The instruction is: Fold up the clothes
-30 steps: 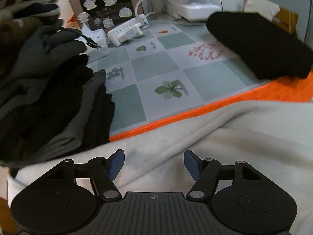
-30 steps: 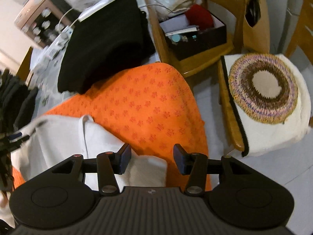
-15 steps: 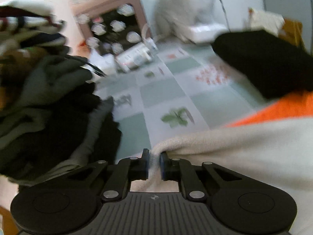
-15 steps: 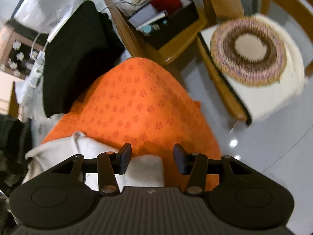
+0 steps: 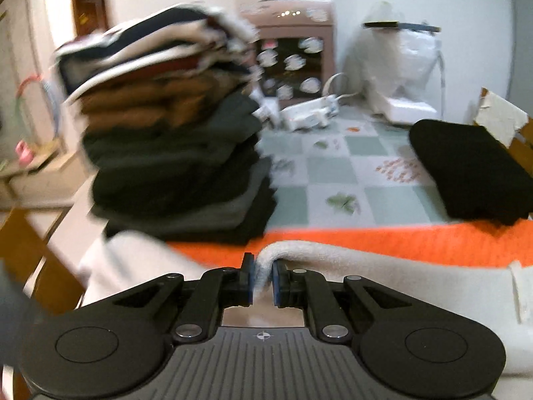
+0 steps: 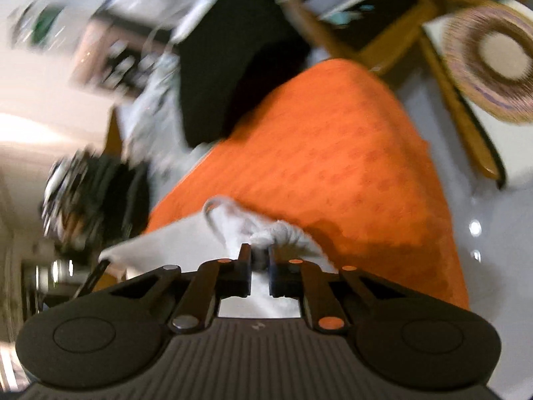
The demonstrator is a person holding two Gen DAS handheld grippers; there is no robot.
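A cream-white garment (image 5: 399,276) lies across an orange cloth (image 5: 399,236) at the near edge of the table. My left gripper (image 5: 262,268) is shut on a raised fold of its edge, lifted a little off the cloth. In the right wrist view the same white garment (image 6: 186,243) bunches up on the orange cloth (image 6: 333,153). The jaws of my right gripper (image 6: 259,256) are closing, with a tuft of that fabric pinched between the pads. Both views are blurred by motion.
A tall stack of folded dark and brown clothes (image 5: 173,153) stands at the left of the checked tablecloth (image 5: 333,173). A folded black garment (image 5: 473,173) lies at the right. A power strip (image 5: 309,116) sits at the back. A chair with a round cushion (image 6: 493,60) stands beyond the table.
Both grippers went from open to shut on the white garment, the left first. The left gripper rose and swung, lifting the edge, so the clothes stack now fills its view.
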